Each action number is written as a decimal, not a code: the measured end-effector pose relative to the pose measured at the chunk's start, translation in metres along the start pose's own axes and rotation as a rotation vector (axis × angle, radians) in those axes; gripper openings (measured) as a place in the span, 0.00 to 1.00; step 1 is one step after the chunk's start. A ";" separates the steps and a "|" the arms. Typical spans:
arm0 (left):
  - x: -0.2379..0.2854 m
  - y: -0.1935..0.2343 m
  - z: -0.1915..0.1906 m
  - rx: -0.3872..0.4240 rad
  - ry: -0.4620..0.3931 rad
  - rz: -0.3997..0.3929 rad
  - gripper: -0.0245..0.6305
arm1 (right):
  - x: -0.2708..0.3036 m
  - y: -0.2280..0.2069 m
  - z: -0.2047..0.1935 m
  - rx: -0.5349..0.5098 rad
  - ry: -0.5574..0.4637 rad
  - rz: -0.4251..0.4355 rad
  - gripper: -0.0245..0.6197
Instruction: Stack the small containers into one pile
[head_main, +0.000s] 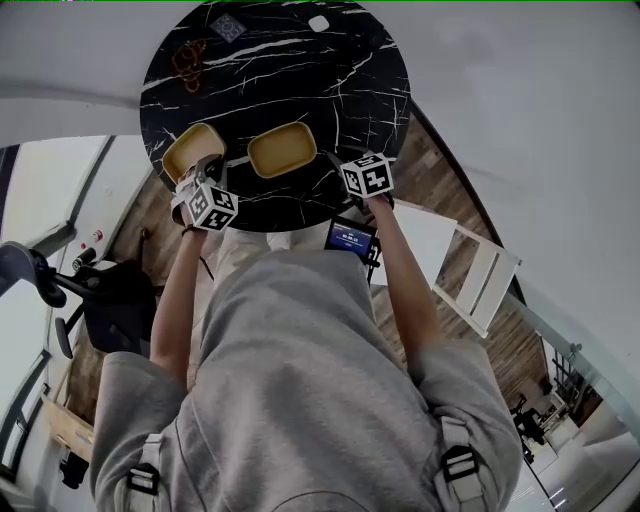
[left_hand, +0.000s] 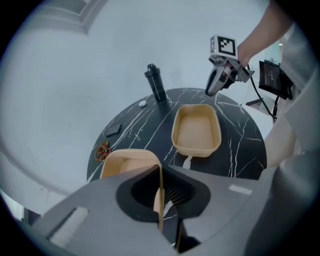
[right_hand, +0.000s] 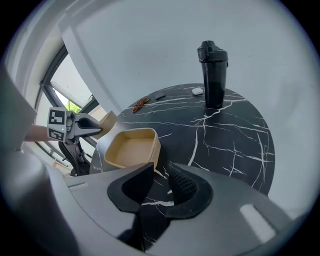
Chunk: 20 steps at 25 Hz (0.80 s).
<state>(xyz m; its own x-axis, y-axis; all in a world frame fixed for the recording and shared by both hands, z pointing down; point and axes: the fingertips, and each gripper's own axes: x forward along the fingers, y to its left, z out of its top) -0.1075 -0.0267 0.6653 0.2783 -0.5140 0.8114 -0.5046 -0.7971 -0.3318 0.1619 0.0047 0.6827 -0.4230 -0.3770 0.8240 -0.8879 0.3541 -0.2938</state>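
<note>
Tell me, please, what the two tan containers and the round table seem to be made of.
Left container and right container: probably moulded fibre or matte plastic; thin walls, dull even tan surface, no shine. Table: black with white veins and a slight sheen, so marble or a marble-look print; the pictures cannot tell which.

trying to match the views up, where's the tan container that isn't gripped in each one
Head view: free container on the table's near half, centre.
Left gripper view: free container right of centre.
Right gripper view: free container left of centre.
Shared landmark: the white-veined black table.
</note>
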 end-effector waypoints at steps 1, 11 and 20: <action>-0.004 -0.003 0.010 0.014 -0.016 0.000 0.07 | -0.002 -0.002 -0.002 0.002 -0.005 -0.002 0.20; -0.019 -0.064 0.104 0.004 -0.158 -0.091 0.07 | -0.032 -0.017 -0.029 0.068 -0.085 -0.028 0.20; 0.001 -0.108 0.148 0.019 -0.185 -0.171 0.07 | -0.068 -0.045 -0.069 0.116 -0.110 -0.071 0.20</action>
<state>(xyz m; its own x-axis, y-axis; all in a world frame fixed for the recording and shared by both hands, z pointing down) 0.0683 0.0123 0.6311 0.5042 -0.4190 0.7551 -0.4225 -0.8823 -0.2075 0.2425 0.0732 0.6735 -0.3698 -0.4913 0.7885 -0.9286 0.2241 -0.2959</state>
